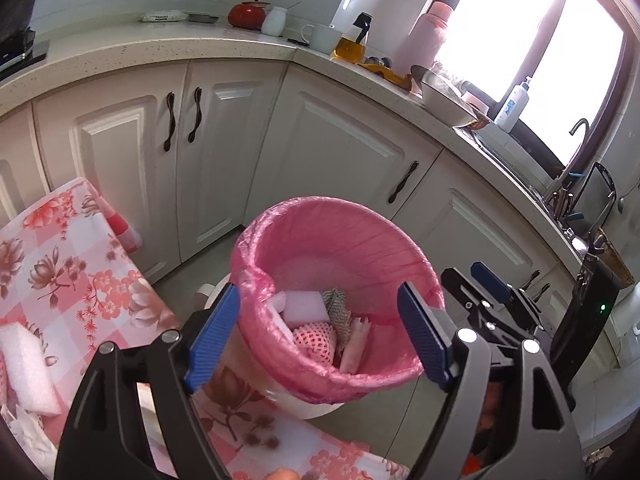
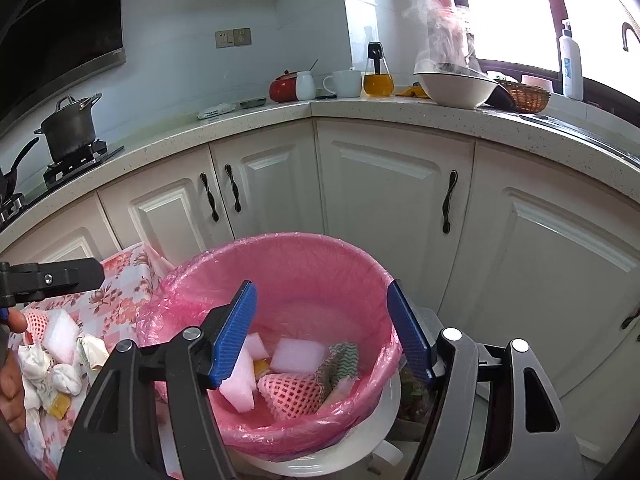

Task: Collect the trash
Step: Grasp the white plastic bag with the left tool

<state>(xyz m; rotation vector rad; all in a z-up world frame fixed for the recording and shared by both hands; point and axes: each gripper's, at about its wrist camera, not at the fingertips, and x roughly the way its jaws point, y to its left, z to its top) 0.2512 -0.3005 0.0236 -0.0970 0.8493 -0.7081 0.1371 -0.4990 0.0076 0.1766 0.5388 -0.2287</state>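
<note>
Blue pads of our left gripper (image 1: 320,336) frame the left wrist view, spread wide with nothing pressed between them, hanging over the bin (image 1: 280,394) with its pink liner (image 1: 340,232). Down inside lie a white foam block (image 1: 304,306), a pink net sleeve (image 1: 316,342) and a patterned cloth (image 1: 338,304). More foam (image 1: 24,364) waits on the floral tablecloth (image 1: 80,272) to the left.

From the right wrist view, our right gripper (image 2: 322,332) stands equally wide and empty above the same bin (image 2: 390,410). Crumpled paper (image 2: 60,372) and foam (image 2: 60,336) sit on the tablecloth (image 2: 124,276) just beside it.

We judge this the drop-off step, done. Next we need to swing back to the table and close on another scrap.
</note>
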